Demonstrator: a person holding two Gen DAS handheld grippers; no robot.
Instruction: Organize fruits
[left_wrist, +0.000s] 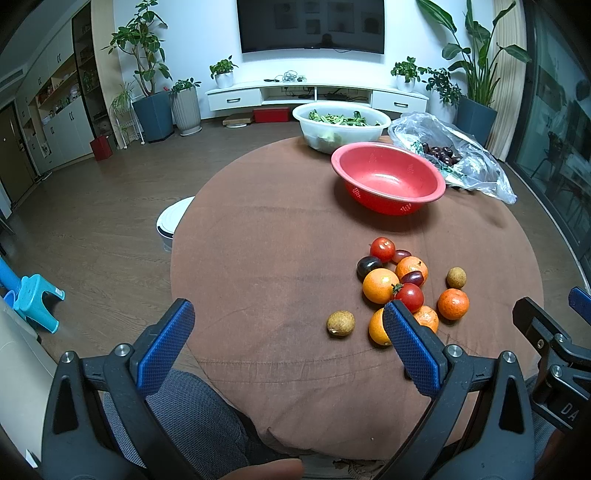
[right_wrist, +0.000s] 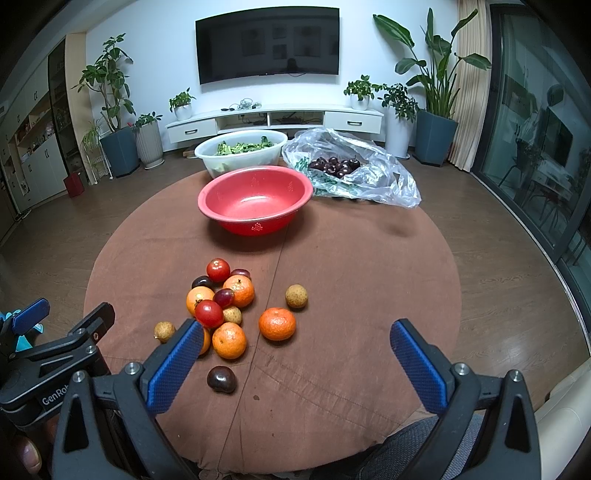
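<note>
The round table with the brown cloth (right_wrist: 369, 295) has a red bowl (right_wrist: 255, 201) on it, and that bowl has nothing inside. Just behind the red bowl sits a white bowl (right_wrist: 240, 153) with green leaves in it. Beside the red bowl, toward the windows, lies a clear plastic bag (right_wrist: 369, 173) with dark cherries (right_wrist: 334, 166) on it.

In front of the red bowl, nearer the person, is the pile of fruit (right_wrist: 221, 299): oranges, little red tomatoes, dark purple fruits and small brown round ones, many touching. One orange (right_wrist: 277, 324) and one brown fruit (right_wrist: 296, 295) lie a little apart from the pile. A dark shiny fruit (right_wrist: 221, 379) lies alone, farthest from the red bowl.

The left gripper (left_wrist: 288, 328) is spread wide and holds nothing. The right gripper (right_wrist: 293, 341) is spread wide too, above the cloth, with nothing in it.
</note>
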